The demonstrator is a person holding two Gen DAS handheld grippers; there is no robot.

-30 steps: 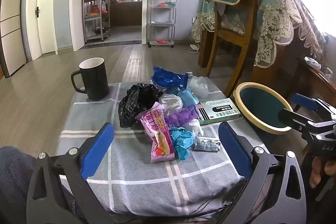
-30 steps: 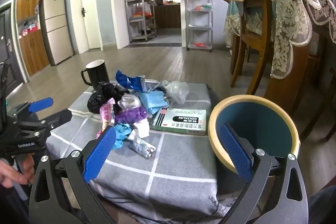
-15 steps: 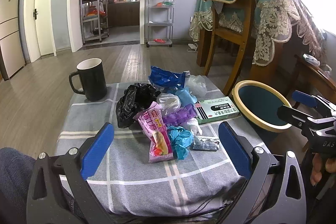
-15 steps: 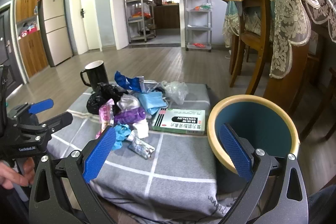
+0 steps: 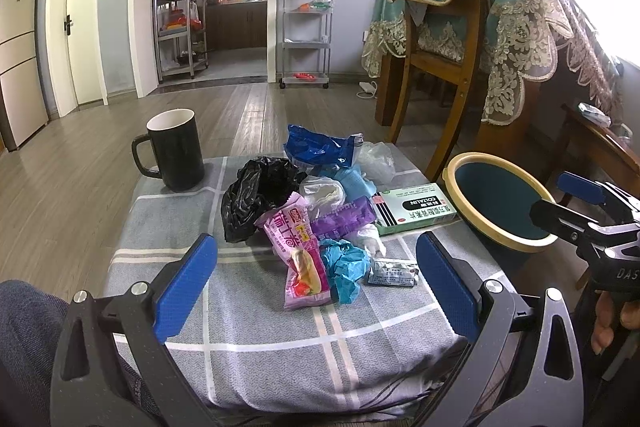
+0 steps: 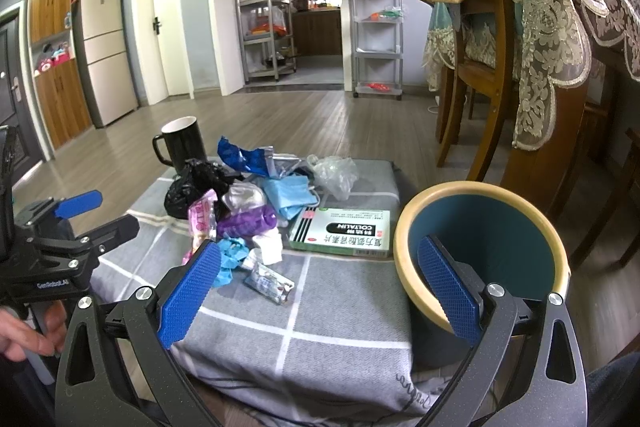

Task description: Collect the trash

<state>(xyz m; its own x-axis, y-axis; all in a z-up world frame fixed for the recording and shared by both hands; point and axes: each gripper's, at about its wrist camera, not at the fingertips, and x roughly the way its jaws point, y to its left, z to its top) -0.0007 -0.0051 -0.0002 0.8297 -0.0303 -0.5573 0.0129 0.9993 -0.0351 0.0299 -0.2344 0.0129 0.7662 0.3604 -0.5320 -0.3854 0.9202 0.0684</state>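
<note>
left claw [image 5: 316,281] hangs low at the near edge of the surface [image 5: 256,355], jaws spread wide w/ nothing between the blue pads. the surface is a low one under a grey cloth w/ white grid lines.

far left on it: black mug [image 5: 175,150], white inside, upright, well apart from the trash; can't tell if anything's in it.

trash sits in one loose heap mid-surface. l to r: crumpled black plastic bag [image 5: 256,199]; pink snack wrapper [image 5: 301,259] w/ printed food pic, lying toward the near edge, its top touching the black bag; purple wrapper [image 5: 344,221] beside it; white wadded tissue [image 5: 322,191] behind that; crumpled teal paper [image 5: 345,267] touching the pink wrapper's right side; small silver foil pack [image 5: 393,271] just beside the teal wad. at the back: blue foil bag [image 5: 320,149], light-blue face mask [image 5: 354,183], clear plastic bag [image 5: 376,159]. right of heap: flat green-white medicine box [image 5: 416,213], printed "coltalin", lying flat near the surface's right edge.

off the right edge: round bin [image 6: 480,227], cream rim, dark teal inside, just beside the surface. what shows of its inside holds no trash; bottom not in view.

right claw [image 6: 320,289] is over the near right corner, jaws wide apart, holding nothing, one pad in front of the bin's rim. wooden chair [image 5: 444,39] w/ teal cover stands behind the bin.
</note>
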